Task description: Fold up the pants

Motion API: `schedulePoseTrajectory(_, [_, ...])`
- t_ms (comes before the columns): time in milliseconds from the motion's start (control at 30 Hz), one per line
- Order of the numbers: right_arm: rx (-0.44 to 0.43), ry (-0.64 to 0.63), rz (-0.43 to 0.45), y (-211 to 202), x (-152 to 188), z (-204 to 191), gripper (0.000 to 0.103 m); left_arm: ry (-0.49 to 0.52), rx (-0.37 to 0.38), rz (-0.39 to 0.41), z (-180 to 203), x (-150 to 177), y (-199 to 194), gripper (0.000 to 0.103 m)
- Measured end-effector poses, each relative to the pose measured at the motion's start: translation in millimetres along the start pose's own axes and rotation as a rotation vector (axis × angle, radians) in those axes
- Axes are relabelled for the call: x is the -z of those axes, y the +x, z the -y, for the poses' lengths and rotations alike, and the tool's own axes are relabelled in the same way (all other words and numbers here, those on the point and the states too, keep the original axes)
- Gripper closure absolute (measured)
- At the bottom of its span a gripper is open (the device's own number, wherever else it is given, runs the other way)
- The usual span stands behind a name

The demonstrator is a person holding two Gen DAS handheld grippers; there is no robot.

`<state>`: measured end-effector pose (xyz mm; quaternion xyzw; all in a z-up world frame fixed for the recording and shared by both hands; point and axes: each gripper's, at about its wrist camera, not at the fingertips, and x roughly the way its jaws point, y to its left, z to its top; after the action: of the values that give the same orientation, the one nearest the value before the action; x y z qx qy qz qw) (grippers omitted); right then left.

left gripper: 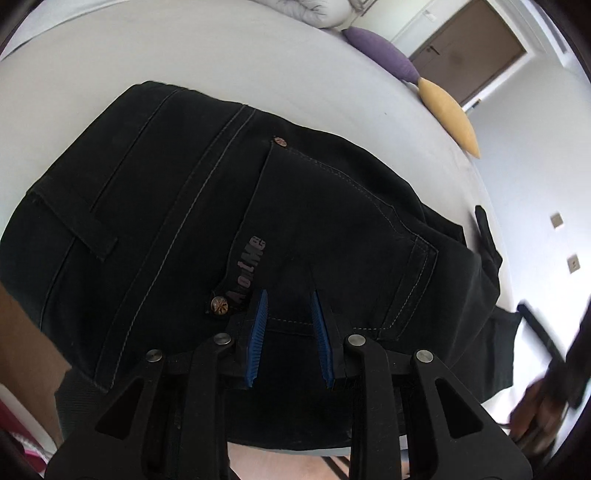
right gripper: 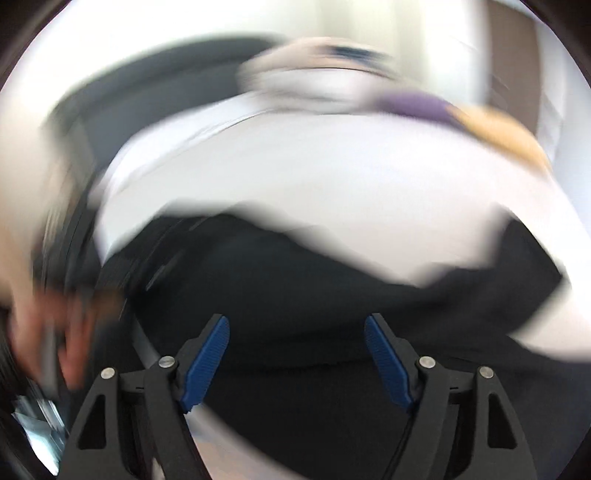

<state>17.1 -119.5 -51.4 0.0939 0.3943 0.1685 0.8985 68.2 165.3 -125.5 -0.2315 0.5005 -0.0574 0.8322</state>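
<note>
**Black denim on a white bed, both tongs over it**

Black denim pants (left gripper: 229, 221) lie flat on the white bed sheet (left gripper: 184, 62), seat side up, with one back pocket (left gripper: 332, 221) showing two copper rivets and a grey printed label along its edge.

Item 1, my left gripper (left gripper: 288, 295): its blue-ribbed fingers (left gripper: 260, 332) sit directly over the pocket's lower part, close to or on the cloth; contact I cannot tell. The gap between the jaws is moderate, with only flat denim seen between them, nothing pinched.

Item 2, my right gripper (right gripper: 295, 319): jaws spread wide, blue pads (right gripper: 207, 358) well apart, held over dark cloth of the pants (right gripper: 295, 280). This view is heavily smeared, so I cannot tell whether the tips touch the fabric.

Item 3, lie of the garment: in the left view the long stitched seams run from lower left up toward the upper middle, and the folded bulk trails off to the right, where a loose dark flap reaches the bed's edge. Waistband and leg ends I cannot tell apart with certainty.

Item 4, surroundings: a purple cushion (left gripper: 384, 55) and a yellow cushion (left gripper: 450, 114) lie end to end near the far edge of the bed, white bedding (left gripper: 325, 11) behind them, a brown door (left gripper: 472, 48) beyond.
</note>
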Motion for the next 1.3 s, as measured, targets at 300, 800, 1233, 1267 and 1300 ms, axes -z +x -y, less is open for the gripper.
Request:
schedulePoseTrajectory(300, [0.149,0.313,-0.112,52.9,-93.0,134.5,0.028,0.008,0.02,-0.007,-14.7,-1.0,3.7,0.08])
schedulePoseTrajectory(800, [0.336,0.341,-0.241,144.7,-140.7,158.5,0.097,0.032,-0.002,0.009,-6.2,5.7,4.1,0.08])
schedulePoseTrajectory(1233, [-0.008,0.31,0.375,-89.9,-194.7,106.6,0.098,-0.066,0.112,-0.009,-47.7,-2.0,-7.0,0.08])
schedulePoseTrajectory(1267, [-0.061,0.329,0.422,-105.3,-185.5,107.1,0.098,-0.075,0.122,-0.011,-51.3,-2.8,-7.7,0.08])
schedulePoseTrajectory(1300, [-0.112,0.34,0.469,-121.8,-169.2,110.5,0.098,-0.087,0.133,-0.013,-54.4,-3.3,-8.0,0.08])
